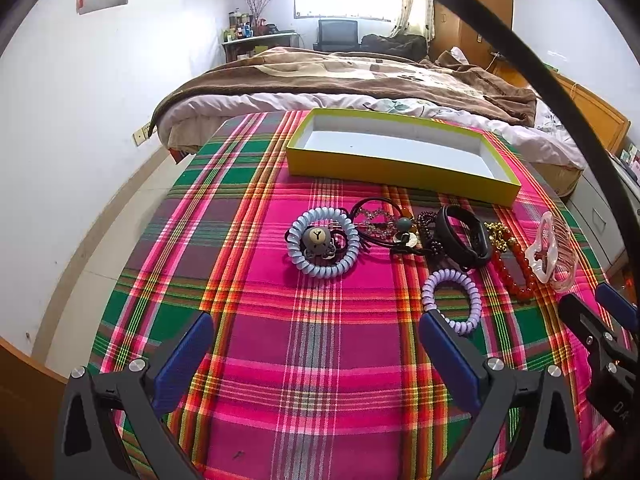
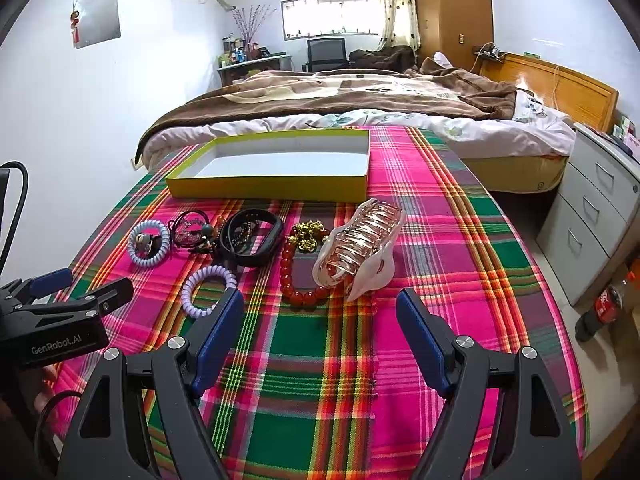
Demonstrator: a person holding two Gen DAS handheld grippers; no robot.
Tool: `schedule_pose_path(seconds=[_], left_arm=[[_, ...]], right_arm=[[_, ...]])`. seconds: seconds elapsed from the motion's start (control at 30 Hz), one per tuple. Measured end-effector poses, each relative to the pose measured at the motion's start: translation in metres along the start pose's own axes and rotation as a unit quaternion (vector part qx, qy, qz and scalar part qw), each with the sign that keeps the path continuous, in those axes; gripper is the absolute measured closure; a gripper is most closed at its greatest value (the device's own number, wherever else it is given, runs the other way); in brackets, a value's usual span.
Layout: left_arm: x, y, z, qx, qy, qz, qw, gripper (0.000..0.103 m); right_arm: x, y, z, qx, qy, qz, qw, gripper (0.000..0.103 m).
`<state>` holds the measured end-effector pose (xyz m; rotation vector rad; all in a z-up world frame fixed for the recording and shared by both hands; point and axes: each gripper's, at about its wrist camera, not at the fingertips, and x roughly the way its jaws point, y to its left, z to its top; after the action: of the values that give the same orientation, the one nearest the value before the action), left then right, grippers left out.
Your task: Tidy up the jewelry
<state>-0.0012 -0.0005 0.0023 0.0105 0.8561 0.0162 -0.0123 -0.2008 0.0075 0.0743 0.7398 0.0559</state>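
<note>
A yellow box [image 1: 400,176] with a white, empty inside [image 2: 280,162] stands at the far side of the plaid table. In front of it lie a blue spiral hair tie [image 1: 322,270] around a bear charm, a black band [image 1: 464,240], a lilac spiral hair tie [image 1: 452,300], a red bead bracelet [image 2: 298,280], gold beads [image 2: 308,236] and a clear pink hair claw [image 2: 360,248]. My left gripper [image 1: 316,336] is open and empty, low over the cloth near the lilac tie. My right gripper [image 2: 320,312] is open and empty, just short of the red bracelet and the claw.
The plaid cloth [image 2: 320,380] covers the table. A bed with a brown blanket [image 2: 340,92] stands behind it. Grey drawers [image 2: 592,216] and a cola bottle [image 2: 604,308] are at the right. A white wall [image 1: 80,120] is at the left.
</note>
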Motion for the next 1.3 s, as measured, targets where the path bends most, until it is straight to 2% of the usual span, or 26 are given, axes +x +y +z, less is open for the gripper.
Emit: schedule_pose_path(seconds=[1.3], left_arm=[[-0.0029,0.0010,-0.0004,0.001,0.003,-0.001,1.0000,0.000]], right_arm=[[0.0003,0.0022,-0.0012,0.002,0.002,-0.003,1.000,0.025]])
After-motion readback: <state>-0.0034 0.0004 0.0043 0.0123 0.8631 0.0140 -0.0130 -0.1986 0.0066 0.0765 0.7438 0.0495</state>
